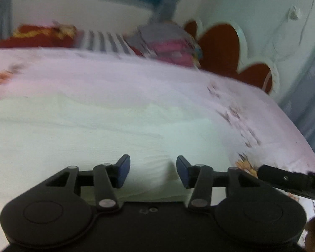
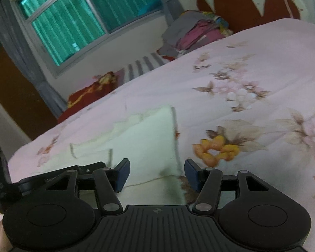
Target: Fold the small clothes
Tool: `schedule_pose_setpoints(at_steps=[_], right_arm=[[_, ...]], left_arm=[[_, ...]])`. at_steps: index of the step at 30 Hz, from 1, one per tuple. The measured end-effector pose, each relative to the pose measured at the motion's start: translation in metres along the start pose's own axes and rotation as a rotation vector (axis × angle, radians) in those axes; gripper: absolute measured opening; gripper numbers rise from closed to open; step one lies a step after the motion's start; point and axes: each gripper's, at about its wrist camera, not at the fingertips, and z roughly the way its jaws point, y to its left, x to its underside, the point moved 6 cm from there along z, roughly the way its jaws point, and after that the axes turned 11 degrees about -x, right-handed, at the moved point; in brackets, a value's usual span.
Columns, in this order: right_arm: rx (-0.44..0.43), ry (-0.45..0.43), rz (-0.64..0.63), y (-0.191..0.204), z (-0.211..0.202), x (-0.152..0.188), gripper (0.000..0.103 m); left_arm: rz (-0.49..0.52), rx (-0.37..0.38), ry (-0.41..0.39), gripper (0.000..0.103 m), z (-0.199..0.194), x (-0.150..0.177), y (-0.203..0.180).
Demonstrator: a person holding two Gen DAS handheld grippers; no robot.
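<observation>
A small pale cream garment (image 1: 98, 130) lies flat on the pink floral bedspread (image 1: 178, 79). My left gripper (image 1: 153, 171) is open just above its near part, empty. In the right wrist view the same garment (image 2: 145, 138) lies spread out, with its right edge running toward me. My right gripper (image 2: 156, 174) is open over the garment's near right corner, holding nothing. The left gripper's body shows at the left edge of the right wrist view (image 2: 0, 178), and the right gripper's finger shows at the right edge of the left wrist view (image 1: 287, 180).
A heap of grey and pink clothes (image 2: 195, 31) sits at the head of the bed by the red and white headboard (image 2: 252, 0). A striped cloth (image 2: 142, 65) and a red and yellow cloth (image 2: 90, 92) lie along the far side under the window (image 2: 84, 16).
</observation>
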Motion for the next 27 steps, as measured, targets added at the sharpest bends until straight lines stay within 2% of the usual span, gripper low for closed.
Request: schedule_pose_setpoints(at_steps=[2, 5, 9, 12, 13, 14, 15, 17, 19, 23, 25, 27], right_arm=[[-0.044, 0.013, 0.01, 0.008, 0.008, 0.0, 0.057], [-0.107, 0.044, 0.03, 0.023, 0.031, 0.003, 0.057], [-0.145, 0.101, 0.044, 0.039, 0.068, 0.01, 0.057], [-0.15, 0.15, 0.079, 0.045, 0.098, 0.019, 0.057], [-0.157, 0.156, 0.081, 0.047, 0.105, 0.02, 0.052], [-0.164, 0.168, 0.069, 0.051, 0.112, 0.022, 0.029], [-0.162, 0.188, 0.059, 0.054, 0.118, 0.023, 0.018], [-0.135, 0.207, 0.016, 0.061, 0.128, 0.025, 0.018], [-0.122, 0.207, -0.039, 0.069, 0.131, 0.024, 0.003], [-0.113, 0.13, -0.096, 0.073, 0.109, 0.013, 0.003], [-0.055, 0.042, -0.115, 0.062, 0.085, -0.001, 0.003], [0.013, -0.005, -0.084, 0.039, 0.067, -0.008, 0.003]], left_arm=[[-0.051, -0.066, -0.036, 0.047, -0.026, -0.002, 0.029], [-0.125, -0.206, -0.062, 0.047, -0.064, 0.011, 0.094], [-0.17, -0.346, -0.001, 0.046, -0.085, 0.035, 0.166], [-0.192, -0.34, 0.038, 0.045, -0.077, 0.04, 0.185], [-0.187, -0.344, 0.037, 0.045, -0.073, 0.039, 0.187], [-0.19, -0.339, 0.033, 0.045, -0.07, 0.036, 0.187], [-0.198, -0.327, 0.031, 0.045, -0.067, 0.032, 0.187], [-0.199, -0.318, 0.045, 0.044, -0.057, 0.029, 0.187], [-0.163, -0.33, 0.041, 0.044, -0.053, 0.027, 0.184], [-0.078, -0.344, 0.031, 0.044, -0.051, 0.033, 0.178], [-0.07, -0.337, 0.028, 0.044, -0.053, 0.033, 0.179], [-0.069, -0.332, 0.026, 0.044, -0.053, 0.033, 0.179]])
